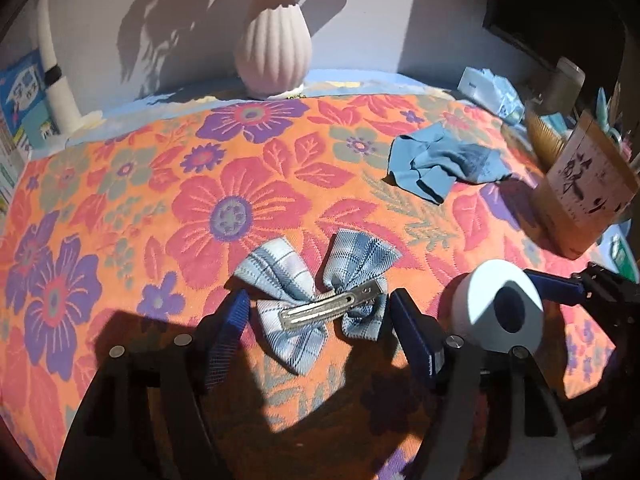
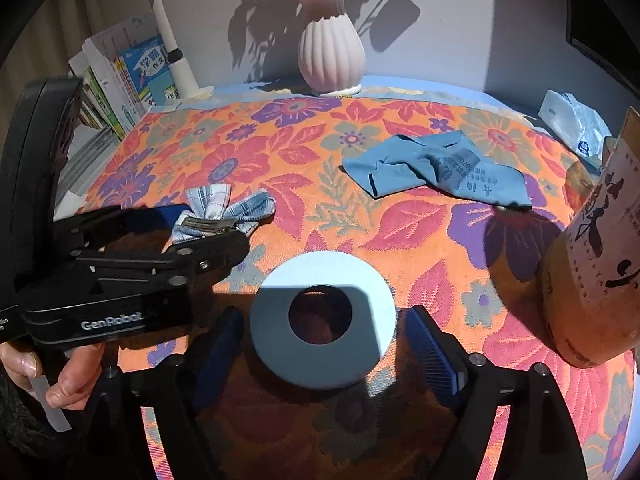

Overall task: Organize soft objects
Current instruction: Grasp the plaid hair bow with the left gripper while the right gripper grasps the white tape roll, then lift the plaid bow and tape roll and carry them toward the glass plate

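The left gripper (image 1: 318, 320) is positioned low over the flowered cloth (image 1: 120, 184), jaws spread wide. The plaid hair bow (image 1: 316, 300) lies on the cloth between the two blue pads (image 1: 228, 332), metal clip side up. Neither pad touches the bow; the jaws hold nothing.

The right gripper (image 2: 322, 344) is also wide open. The roll of white tape (image 2: 323, 324) lies flat on the cloth between its pads, hole upward, with a gap on each side. Nothing is gripped. In the left wrist view the roll (image 1: 498, 306) appears just right of the left gripper's right finger.

In the right wrist view the left gripper's black body sits at the near left, with the person's hand (image 2: 60, 376) on its handle and the bow (image 2: 224, 214) just beyond its tips.

A crumpled blue cloth (image 2: 436, 174) lies on the far right part of the table, well apart from both grippers. A ribbed pink vase (image 2: 331, 56) stands at the far edge against the wall. A brown paper container (image 2: 592, 264) with black lettering stands at the right edge. Books (image 2: 128, 80) stand at the far left.
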